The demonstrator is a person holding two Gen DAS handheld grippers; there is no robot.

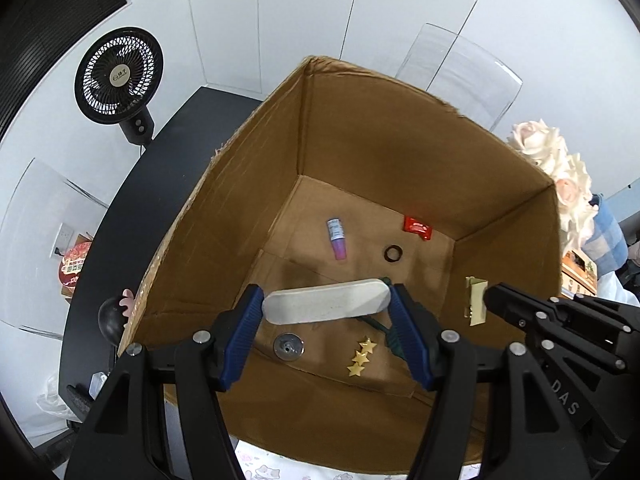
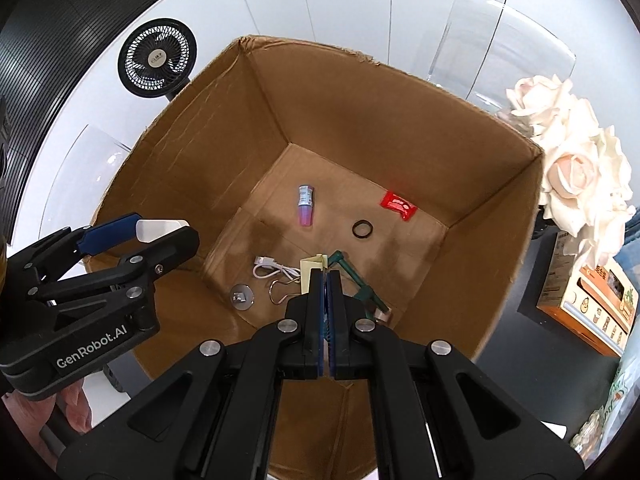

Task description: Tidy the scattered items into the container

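Note:
Both grippers hang over an open cardboard box [image 1: 360, 140] [image 2: 360, 112]. My left gripper [image 1: 326, 300] [image 2: 164, 232] is shut on a white oblong block [image 1: 326, 307] [image 2: 160, 229], held crosswise between its blue pads. My right gripper [image 2: 325, 276] [image 1: 486, 298] is shut on a folded pale yellow paper [image 2: 311, 270] [image 1: 475, 300]. On the box floor lie a purple tube [image 2: 305, 205], a red packet [image 2: 397, 205], a black ring [image 2: 363, 228], a white cable [image 2: 272, 268], a metal disc [image 2: 241, 297], gold stars [image 1: 362, 357] and a green clamp [image 2: 360, 284].
The box stands on a black table [image 1: 120, 220]. A black fan [image 1: 119, 76] is behind it on the left, and clear chairs [image 1: 460, 68] stand at the back. White roses [image 2: 576, 160] and an orange carton [image 2: 588, 300] crowd the right side.

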